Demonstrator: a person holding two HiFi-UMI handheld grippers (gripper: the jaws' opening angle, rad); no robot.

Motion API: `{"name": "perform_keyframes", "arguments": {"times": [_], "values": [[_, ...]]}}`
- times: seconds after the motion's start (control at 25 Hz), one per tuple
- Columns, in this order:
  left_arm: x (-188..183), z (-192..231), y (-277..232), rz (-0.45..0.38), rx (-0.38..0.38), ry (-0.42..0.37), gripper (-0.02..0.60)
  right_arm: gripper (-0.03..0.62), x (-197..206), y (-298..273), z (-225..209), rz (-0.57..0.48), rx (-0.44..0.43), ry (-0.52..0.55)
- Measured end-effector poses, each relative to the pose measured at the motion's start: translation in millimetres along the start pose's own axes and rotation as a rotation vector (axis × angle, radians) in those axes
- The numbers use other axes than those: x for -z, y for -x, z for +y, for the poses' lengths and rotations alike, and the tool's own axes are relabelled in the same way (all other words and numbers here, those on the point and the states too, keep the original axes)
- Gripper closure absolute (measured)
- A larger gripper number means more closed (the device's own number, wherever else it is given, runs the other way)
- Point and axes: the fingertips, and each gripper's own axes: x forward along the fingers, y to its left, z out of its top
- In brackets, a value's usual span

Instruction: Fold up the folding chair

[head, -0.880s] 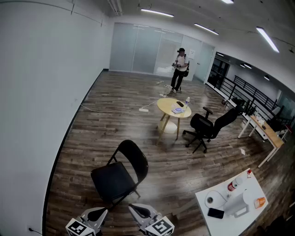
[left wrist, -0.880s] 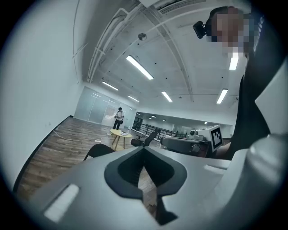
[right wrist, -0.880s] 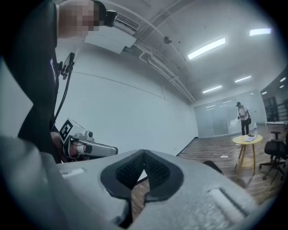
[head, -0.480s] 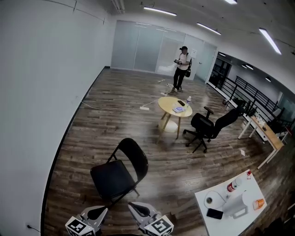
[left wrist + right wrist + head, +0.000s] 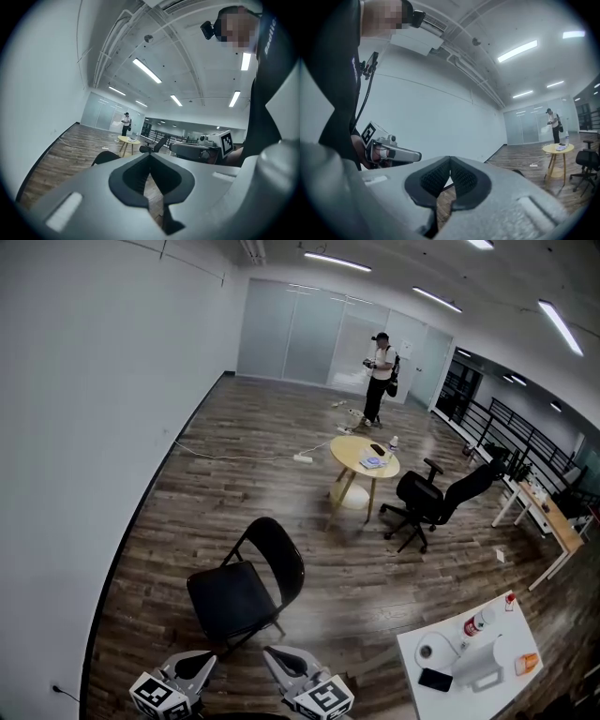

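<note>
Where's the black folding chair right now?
In the head view, the folding chair stands open at lower left, just beyond the left gripper and right gripper.

Round table [image 5: 349, 451], office chair [image 5: 433, 504], distant person [image 5: 379, 377]

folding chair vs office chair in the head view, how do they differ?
The folding chair stands on thin tube legs; the office chair on a star base. The office chair has armrests and a far-reclined back; the folding chair has no arms and an upright back. Both are black and unoccupied.
</note>
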Motion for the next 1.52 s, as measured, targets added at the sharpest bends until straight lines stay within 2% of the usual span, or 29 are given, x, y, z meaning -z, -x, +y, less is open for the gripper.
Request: {"name": "perform_keyframes", "arguments": {"times": [0.32, 0.52, 0.68, 0.8, 1.2, 1.52], "values": [[-10.3, -1.5, -11.8, -0.026, -0.115, -0.012, 0.581, 0.577, 0.4, 13.4, -21.4, -0.008, -0.042, 0.001], [-3.1, -12.0, -16.7, -0.029, -0.174, -0.008, 0.581, 0.577, 11.9, 28.1, -34.8, 0.002, -0.072, -0.02], [0.8, -16.3, -17.4, -0.025, -0.201, -0.011, 0.581, 0.577, 27.0, 34.9, -45.1, 0.017, -0.078, -0.05], [2.3, -10.8, -18.5, -0.025, -0.213, -0.011, 0.581, 0.577, 22.2, 32.8, -49.5, 0.018, -0.08, -0.039], [-1.5, 45.4, -26.6, -0.036, -0.193, 0.006, 0.571, 0.568, 19.2, -7.2, -67.8, 0.062, -0.033, -0.024], [-31.9, 117.2, -25.7, -0.052, -0.183, -0.004, 0.56, 0.565, 20.1, -71.0, -86.6, 0.082, 0.023, -0.026]]}}
